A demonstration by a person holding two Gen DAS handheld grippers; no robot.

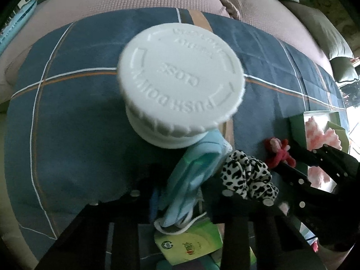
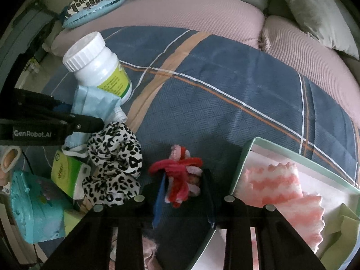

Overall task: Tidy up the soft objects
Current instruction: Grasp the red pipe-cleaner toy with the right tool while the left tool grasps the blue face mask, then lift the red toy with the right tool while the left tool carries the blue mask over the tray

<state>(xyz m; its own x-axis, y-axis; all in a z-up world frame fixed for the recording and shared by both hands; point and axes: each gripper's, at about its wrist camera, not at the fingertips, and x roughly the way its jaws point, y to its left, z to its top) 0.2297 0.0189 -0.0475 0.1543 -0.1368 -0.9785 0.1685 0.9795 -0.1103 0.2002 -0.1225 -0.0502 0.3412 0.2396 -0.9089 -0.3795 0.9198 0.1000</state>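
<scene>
Blue quilted bedspread with white and orange check lines (image 2: 225,94): covers the bed; bears every item below.

Open pale-green shallow box (image 2: 244,164): at the right gripper's right side; holds a pink-and-white scalloped fleece cloth (image 2: 281,186). Judged to be the collecting bin for soft goods.

White plastic pill bottle with ribbed push-down cap (image 2: 96,67): leans over the mask; hard, so probably not for the box.

Black-and-white leopard-print fabric scrunchie (image 2: 114,157): between the two grippers, untouched.

Folded light-blue disposable face mask with white ear loops (image 1: 195,171): runs from the bottle's base to between the fingers of the left gripper (image 1: 180,193), which are drawn close on it; a pinch appears made.

Red-and-pink fuzzy chenille-stem twist (image 2: 180,177): lies on the bedspread between the fingers of the right gripper (image 2: 183,193), narrowed about it, pads at or near its sides; firm contact cannot be told.

Step in hand: picking up, both grippers at once. Next move calls for a secure squeeze, a lift clear of bottle and scrunchie, then carriage rightward over the box rim.
</scene>
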